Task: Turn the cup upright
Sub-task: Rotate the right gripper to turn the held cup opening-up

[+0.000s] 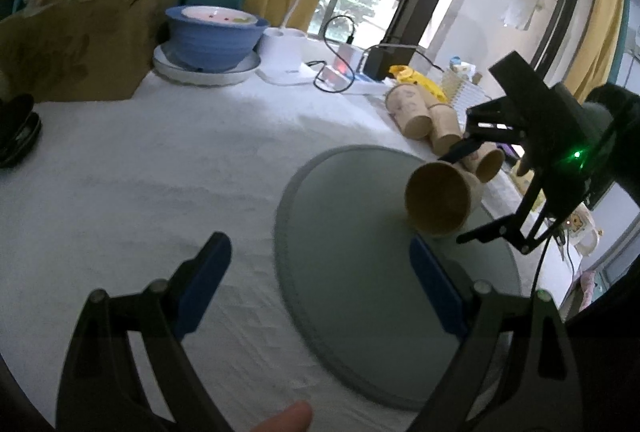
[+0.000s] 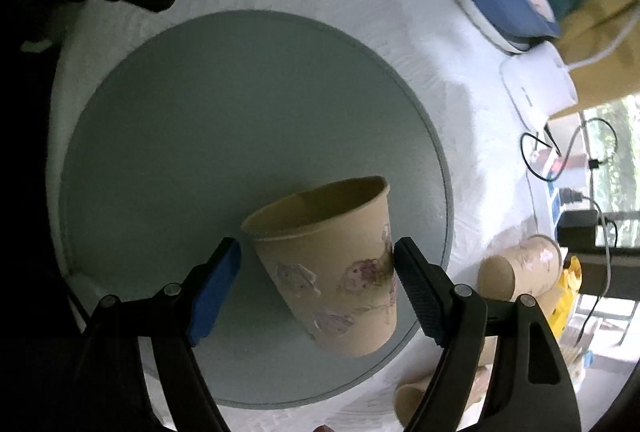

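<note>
A tan paper cup (image 2: 332, 264) with a pink flower print lies on its side on a round grey mat (image 2: 224, 136). In the left wrist view the cup (image 1: 438, 202) shows its open mouth toward me. My right gripper (image 2: 316, 268) is open with its jaws on either side of the cup; the right finger touches the cup wall and the left blue pad (image 2: 216, 292) stands apart from it. My right gripper also shows in the left wrist view (image 1: 466, 192). My left gripper (image 1: 320, 280) is open and empty above the mat's near left edge.
Several more paper cups (image 1: 424, 116) lie on the white tablecloth behind the mat. A blue bowl on a white plate (image 1: 212, 40), a white lamp base (image 1: 284, 56), cables with a charger (image 1: 340, 68) and a brown paper bag (image 1: 80, 44) stand at the back.
</note>
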`<act>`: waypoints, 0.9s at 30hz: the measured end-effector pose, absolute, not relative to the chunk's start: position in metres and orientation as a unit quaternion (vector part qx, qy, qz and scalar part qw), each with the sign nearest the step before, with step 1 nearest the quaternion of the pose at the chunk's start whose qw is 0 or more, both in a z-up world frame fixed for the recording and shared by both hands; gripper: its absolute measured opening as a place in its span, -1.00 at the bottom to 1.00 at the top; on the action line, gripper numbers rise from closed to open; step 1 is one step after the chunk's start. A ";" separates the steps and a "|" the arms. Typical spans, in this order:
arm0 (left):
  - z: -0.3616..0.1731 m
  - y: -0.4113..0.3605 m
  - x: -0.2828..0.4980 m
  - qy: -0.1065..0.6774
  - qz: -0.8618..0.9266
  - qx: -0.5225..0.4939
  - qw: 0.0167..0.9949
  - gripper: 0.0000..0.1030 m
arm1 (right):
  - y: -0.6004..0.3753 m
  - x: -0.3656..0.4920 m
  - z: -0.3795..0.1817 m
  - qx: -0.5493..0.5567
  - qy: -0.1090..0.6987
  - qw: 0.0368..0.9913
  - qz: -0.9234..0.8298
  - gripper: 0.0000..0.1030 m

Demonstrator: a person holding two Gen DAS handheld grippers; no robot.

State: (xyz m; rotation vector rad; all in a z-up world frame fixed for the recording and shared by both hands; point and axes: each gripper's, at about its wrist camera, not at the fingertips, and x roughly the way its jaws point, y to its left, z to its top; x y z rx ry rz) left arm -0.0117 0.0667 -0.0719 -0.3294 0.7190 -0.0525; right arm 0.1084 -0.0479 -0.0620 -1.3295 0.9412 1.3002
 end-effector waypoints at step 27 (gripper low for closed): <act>-0.073 0.065 -0.011 0.353 -0.049 -0.159 0.921 0.78 | -0.037 0.129 -0.039 -0.510 0.390 0.566 0.517 0.35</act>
